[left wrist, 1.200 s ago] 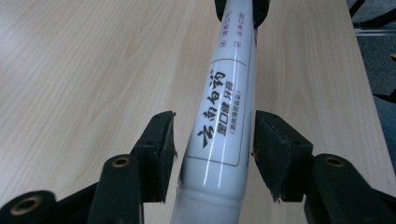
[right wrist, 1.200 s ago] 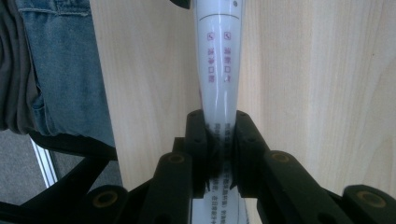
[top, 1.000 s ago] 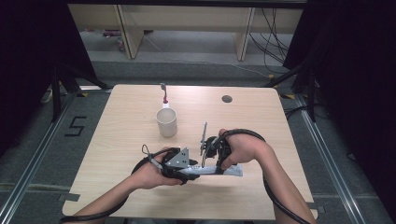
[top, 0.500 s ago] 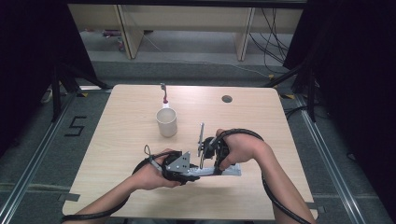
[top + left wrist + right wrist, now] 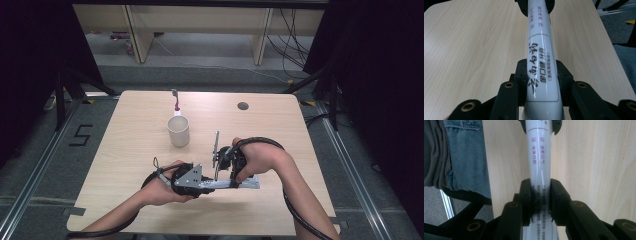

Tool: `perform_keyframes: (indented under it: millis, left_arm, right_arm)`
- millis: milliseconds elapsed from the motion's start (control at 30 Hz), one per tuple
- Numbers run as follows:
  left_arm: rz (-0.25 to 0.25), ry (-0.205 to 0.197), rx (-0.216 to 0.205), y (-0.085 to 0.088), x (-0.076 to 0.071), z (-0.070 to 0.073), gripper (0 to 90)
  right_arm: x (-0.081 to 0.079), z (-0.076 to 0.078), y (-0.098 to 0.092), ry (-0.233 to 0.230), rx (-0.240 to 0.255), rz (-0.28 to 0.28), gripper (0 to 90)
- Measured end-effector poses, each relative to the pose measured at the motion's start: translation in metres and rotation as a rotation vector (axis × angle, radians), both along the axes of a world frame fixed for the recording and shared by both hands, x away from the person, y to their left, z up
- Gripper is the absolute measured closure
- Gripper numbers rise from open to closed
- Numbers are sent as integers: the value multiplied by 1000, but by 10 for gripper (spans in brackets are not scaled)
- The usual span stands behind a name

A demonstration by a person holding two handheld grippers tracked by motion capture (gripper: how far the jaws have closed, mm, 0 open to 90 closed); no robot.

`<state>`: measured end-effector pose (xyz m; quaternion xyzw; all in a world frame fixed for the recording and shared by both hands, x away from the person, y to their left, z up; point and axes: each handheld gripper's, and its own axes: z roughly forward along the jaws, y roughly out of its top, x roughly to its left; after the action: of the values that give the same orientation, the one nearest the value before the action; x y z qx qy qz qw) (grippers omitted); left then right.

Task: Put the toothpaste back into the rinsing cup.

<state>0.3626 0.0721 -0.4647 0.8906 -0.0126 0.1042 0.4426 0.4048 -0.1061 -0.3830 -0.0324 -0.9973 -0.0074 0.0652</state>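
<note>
Low in the high view, both hands meet above the surface (image 5: pixel 125 150). The left tongs (image 5: pixel 541 75) and right tongs (image 5: pixel 541 195) are each closed on the white tube (image 5: pixel 235 183). It lies roughly level, long axis left to right, apparently capped end rightward.

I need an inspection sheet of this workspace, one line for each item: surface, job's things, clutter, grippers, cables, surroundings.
Surface: light wooden table, dark round spot near far edge.
Job's things: white printed tube held between both grippers; white cup; small upright item behind the cup, too small to identify.
Clutter: nothing seen.
Grippers: left gripper and right gripper both shut on the tube.
Cables: black cable trails from the right gripper.
Surroundings: grey floor, dark curtains, floor cables.
</note>
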Motion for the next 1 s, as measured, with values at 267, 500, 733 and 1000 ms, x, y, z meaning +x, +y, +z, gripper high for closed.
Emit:
perform_keyframes:
  millis: [267, 500, 733, 1000]
  left_arm:
    - [5, -12, -1, 4, 3, -5, 699]
    - [41, 5, -39, 10, 5, -8, 703]
    - [124, -1, -143, 26, 7, -7, 704]
    - [230, -17, -287, 47, 5, -1, 704]
  right_arm:
    - [1, 7, -7, -12, 40, -36, 642]
    - [0, 22, -18, -113, 192, -103, 606]
    - [-3, 54, -50, -334, 521, -230, 558]
    - [-5, 59, -106, -536, 846, -568, 529]
